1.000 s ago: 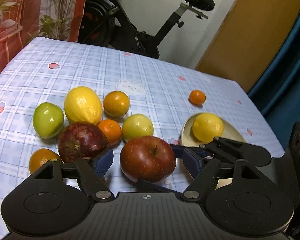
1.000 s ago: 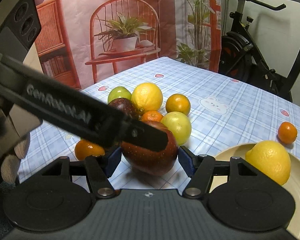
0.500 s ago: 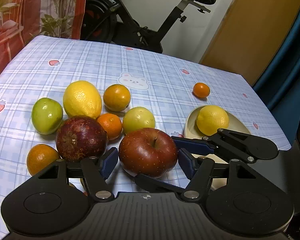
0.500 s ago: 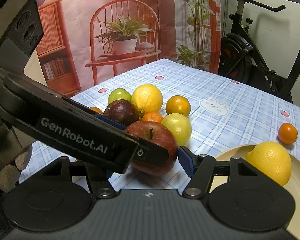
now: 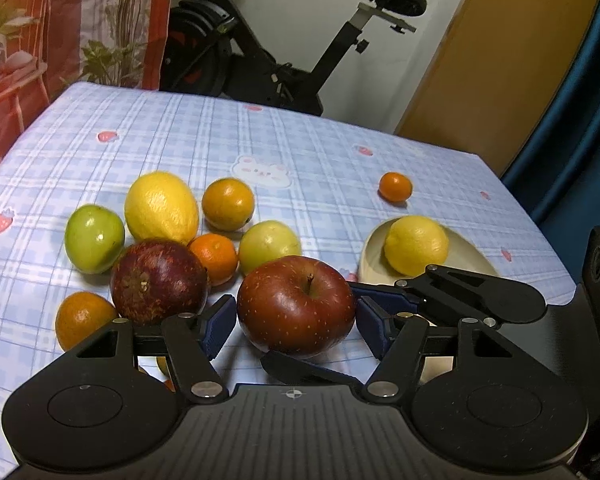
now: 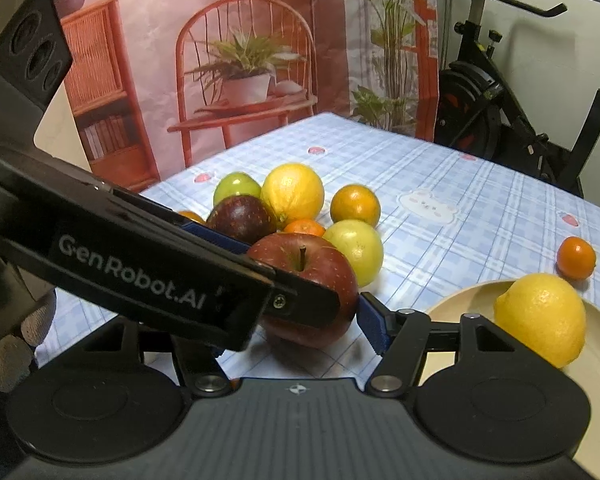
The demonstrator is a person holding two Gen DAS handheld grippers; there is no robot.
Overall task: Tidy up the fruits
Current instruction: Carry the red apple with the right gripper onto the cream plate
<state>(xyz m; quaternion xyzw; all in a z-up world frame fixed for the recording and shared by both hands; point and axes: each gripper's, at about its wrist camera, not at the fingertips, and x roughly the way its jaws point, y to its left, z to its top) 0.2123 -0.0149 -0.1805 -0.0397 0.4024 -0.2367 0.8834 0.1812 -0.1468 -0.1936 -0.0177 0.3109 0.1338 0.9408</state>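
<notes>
Between the blue-padded fingers (image 5: 220, 326) of the left gripper (image 5: 296, 326) sits a glossy, speckled red apple (image 5: 296, 306); fingers spread wide, a gap showing at the left pad. It rests on the checked cloth surface (image 5: 320, 160). A pebbled lemon (image 5: 416, 245) lies in the cream plate (image 5: 370, 248).

Right wrist view: right gripper (image 6: 300, 324) also brackets the apple (image 6: 320, 268); its left finger is hidden by the other gripper's body, so cannot tell its spread.

A glossy red apple (image 5: 296, 306), stem up, sits on the checked cloth before a cluster of lemon (image 5: 161, 208), green apple (image 5: 94, 239), dark red fruit (image 5: 159, 281) and oranges; another lemon (image 5: 416, 245) rests in the cream plate (image 5: 474, 255).
</notes>
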